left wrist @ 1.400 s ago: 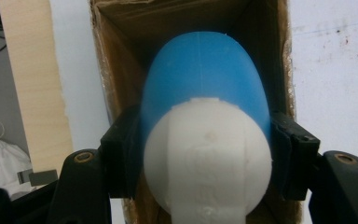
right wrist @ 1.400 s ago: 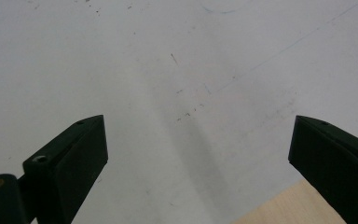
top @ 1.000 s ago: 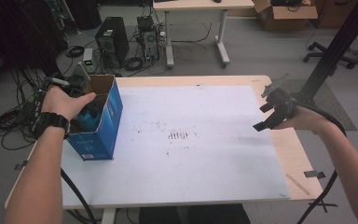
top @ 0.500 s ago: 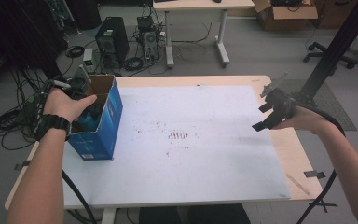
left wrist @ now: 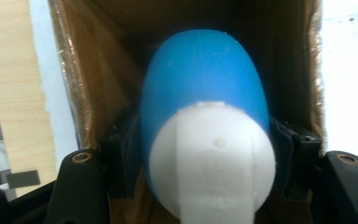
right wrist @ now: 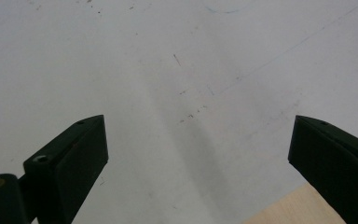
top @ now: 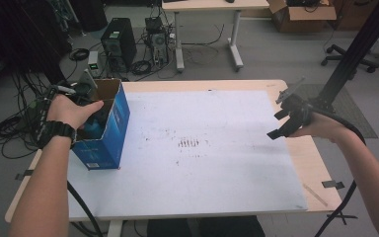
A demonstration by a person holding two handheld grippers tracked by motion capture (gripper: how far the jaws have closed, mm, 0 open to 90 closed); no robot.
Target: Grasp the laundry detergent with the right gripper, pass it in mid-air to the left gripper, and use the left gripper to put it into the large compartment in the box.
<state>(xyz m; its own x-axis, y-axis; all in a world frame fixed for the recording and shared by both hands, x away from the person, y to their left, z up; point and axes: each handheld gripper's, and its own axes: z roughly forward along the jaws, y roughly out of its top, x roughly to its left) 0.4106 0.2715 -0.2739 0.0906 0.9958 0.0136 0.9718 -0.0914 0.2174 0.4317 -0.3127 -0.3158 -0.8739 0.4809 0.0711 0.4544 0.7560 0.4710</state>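
Left gripper (left wrist: 200,154) clenched on blue-and-white bottle (left wrist: 205,116) inside the box (top: 109,143), long axis pointing downward; right gripper (top: 288,118) gapes, idle far right

- The left gripper (left wrist: 205,154) had 2 black jaws, each with a brass-ringed screw hole.
- The left hand (top: 69,109) wore a black wristband; both forearms were unsleeved.
- The right gripper (right wrist: 200,154) had 2 black wedge-shaped jaws and trailed a black cable.
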